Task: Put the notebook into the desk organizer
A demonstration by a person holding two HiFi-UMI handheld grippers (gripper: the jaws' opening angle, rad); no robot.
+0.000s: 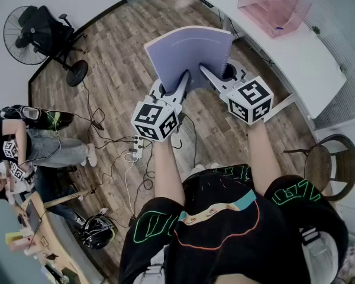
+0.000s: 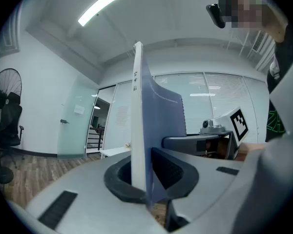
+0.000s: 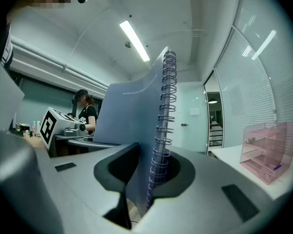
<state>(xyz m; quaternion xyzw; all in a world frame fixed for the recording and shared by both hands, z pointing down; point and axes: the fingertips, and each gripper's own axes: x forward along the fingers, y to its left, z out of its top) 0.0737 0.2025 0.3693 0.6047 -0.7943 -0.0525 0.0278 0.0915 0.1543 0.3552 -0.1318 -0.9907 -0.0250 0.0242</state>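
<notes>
Carries a lilac spiral-bound paper notebook [image 1: 189, 49] upright in mid-air, well apart from the clear pink plastic desk organizer [image 1: 272, 7] and on the near side of it. Keeps both tongs closed on the notebook's lower part: left tongs [image 1: 183, 80] clamped on the plain page edge, the edge turned away from the organizer; right tongs [image 1: 208, 74] clamped on the wire-spiral edge, the edge turned toward the organizer. Shows, in each gripper view, the pads pressing the sheets from both sides, with the covers standing tall above the jaws. Leaves the organizer untouched on a white bench [image 1: 296, 61], open side up, its dividers visible through the pink walls. Reads as the carrying step: grasp made, insertion not yet begun. Calls next for bringing the notebook up to the organizer, turning it so that a thin edge lines up with one slot between the dividers, then lowering it in. Probably needs one of the tongs let go before the drop, since a grip low on the notebook would meet the organizer's rim first. Worth guarding against: spiral wire snagging on a divider, or the organizer sliding on the bench under a sideways push.
</notes>
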